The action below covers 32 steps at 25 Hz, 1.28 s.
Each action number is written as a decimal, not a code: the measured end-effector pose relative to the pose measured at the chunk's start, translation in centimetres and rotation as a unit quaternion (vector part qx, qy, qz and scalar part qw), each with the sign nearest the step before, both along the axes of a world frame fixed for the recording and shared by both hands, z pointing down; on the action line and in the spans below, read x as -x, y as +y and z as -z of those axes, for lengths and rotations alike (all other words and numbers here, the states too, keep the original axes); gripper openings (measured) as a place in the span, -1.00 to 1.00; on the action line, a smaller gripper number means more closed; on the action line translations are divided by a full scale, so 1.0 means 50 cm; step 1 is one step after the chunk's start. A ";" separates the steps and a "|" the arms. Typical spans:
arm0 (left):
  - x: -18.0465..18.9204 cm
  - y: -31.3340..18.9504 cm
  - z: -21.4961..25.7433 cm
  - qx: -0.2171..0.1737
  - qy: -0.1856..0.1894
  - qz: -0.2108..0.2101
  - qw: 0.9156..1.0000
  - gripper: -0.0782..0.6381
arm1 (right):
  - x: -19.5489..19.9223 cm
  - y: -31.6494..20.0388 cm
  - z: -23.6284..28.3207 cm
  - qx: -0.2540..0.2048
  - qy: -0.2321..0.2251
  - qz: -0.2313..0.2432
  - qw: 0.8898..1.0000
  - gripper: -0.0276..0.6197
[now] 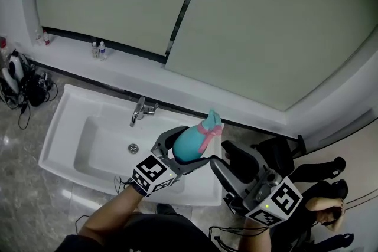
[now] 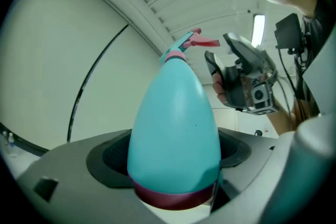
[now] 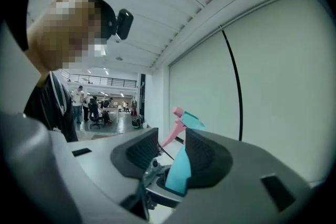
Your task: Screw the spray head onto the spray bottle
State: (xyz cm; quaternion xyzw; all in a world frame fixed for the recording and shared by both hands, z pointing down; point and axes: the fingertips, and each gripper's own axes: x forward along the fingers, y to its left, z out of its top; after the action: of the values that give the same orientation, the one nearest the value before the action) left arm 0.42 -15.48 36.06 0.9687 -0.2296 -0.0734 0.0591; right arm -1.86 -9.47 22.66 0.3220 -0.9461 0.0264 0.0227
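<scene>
Left gripper (image 1: 188,154): fingers clenched on bottle (image 1: 192,143).
Head (image 1: 211,125): apparently seated on the bottle neck.
Right gripper (image 1: 231,165): fingers spread, empty, near bottle.
Below: sink (image 1: 71,127).

Teal spray bottle (image 1: 190,144), pink trigger (image 1: 207,133); white sink (image 1: 61,127).

White sink (image 1: 66,104) against the wall, over a grey marbled floor (image 1: 23,186). On its back rim, a chrome tap (image 1: 140,110), spout turned over the basin; in the basin bottom, a round drain (image 1: 133,149). Behind it, a white ledge (image 1: 127,75) along the wall, bearing two small bottles (image 1: 98,50) side by side and, further left, another small one (image 1: 42,38). Left of the sink, a tangle of black cables (image 1: 29,91) and gear.
</scene>
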 end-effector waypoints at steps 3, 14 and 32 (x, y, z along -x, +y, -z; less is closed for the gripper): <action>0.002 0.026 0.031 -0.009 0.004 -0.048 0.999 0.44 | -0.044 -0.002 0.033 -0.013 -0.051 0.022 0.998 -0.48; -0.018 0.193 0.142 0.002 0.062 -0.268 0.961 0.44 | -0.051 0.012 0.105 0.032 -0.250 0.298 0.921 -0.15; -0.024 0.233 0.107 0.016 0.045 -0.330 0.943 0.44 | 0.057 0.075 0.070 0.000 -0.109 0.411 0.905 -0.48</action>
State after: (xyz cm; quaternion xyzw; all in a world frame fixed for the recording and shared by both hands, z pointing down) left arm 1.61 -3.86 30.74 0.9848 0.1046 -0.0902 0.1056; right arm -4.72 -5.73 19.13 -0.1005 -0.9911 0.0500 -0.0714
